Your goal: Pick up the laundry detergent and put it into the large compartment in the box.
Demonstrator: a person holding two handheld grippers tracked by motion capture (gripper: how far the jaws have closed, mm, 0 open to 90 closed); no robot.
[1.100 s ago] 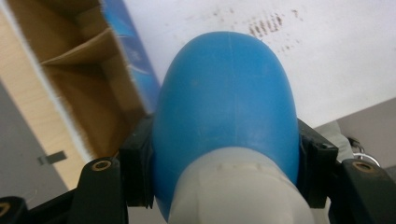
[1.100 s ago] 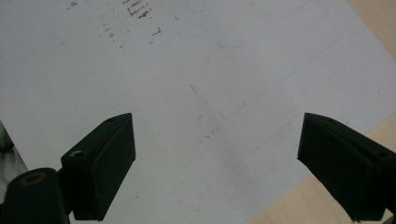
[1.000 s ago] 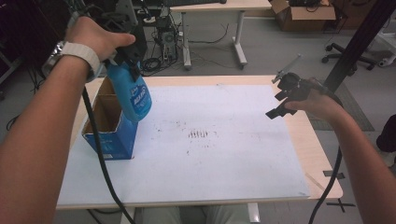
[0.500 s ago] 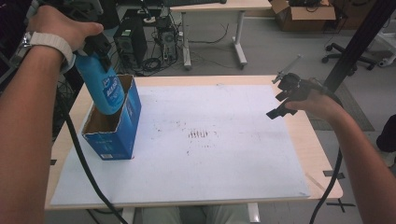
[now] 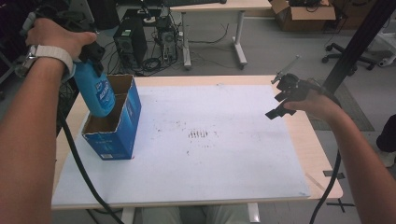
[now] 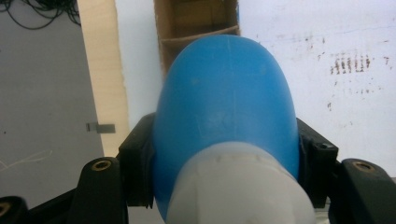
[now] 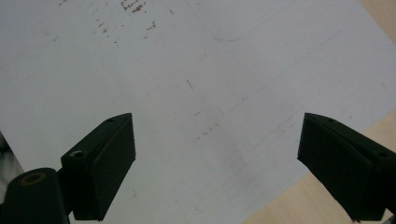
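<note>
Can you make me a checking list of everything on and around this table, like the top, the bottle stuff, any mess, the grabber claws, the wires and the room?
Surface: wooden table under a white sheet with small dark smudges.
Job's things: blue bottle, upright, its bottom dipping into the open blue cardboard box near the table's left edge.
Clutter: nothing seen.
Grippers: left gripper clamps the bottle's sides just under its white cap; right gripper hangs open above the sheet near the right edge, with nothing between its jaws.
Cables: a black cable trails from the left gripper; another from the right.
Surroundings: computer tower, second table, cardboard box on the floor, office chair.
</note>
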